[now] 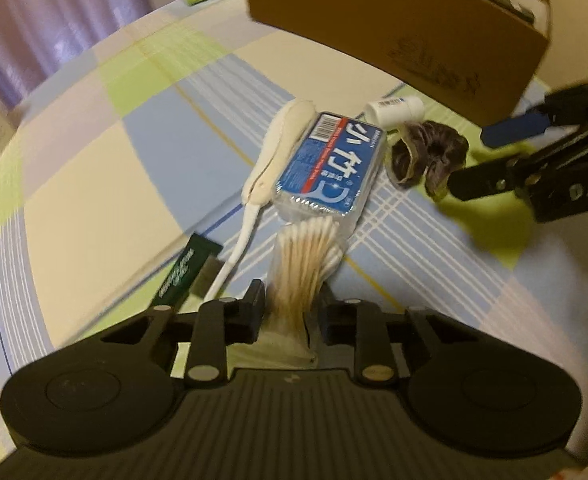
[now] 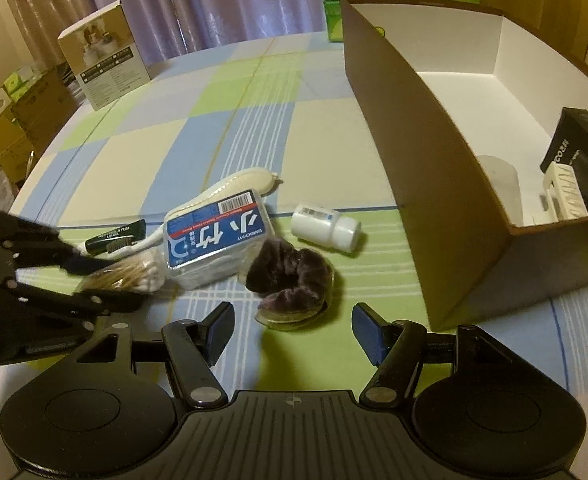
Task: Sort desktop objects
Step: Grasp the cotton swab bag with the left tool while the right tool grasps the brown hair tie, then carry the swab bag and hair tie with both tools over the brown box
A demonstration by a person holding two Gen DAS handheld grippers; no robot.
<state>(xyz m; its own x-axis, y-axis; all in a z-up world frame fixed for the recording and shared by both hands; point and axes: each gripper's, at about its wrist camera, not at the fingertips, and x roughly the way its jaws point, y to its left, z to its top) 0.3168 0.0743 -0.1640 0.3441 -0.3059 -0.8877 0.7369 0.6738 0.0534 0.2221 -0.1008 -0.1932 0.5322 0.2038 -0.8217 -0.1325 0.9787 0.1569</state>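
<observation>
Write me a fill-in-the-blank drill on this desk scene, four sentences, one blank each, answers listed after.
1. The left gripper is shut on a bag of ______.
2. The right gripper hovers with its fingers ______ just short of the dark scrunchie.
3. The white pill bottle lies on its ______ on the checked tablecloth.
4. The brown box has a ______ inside.

Missing words: cotton swabs; open; side; white
</observation>
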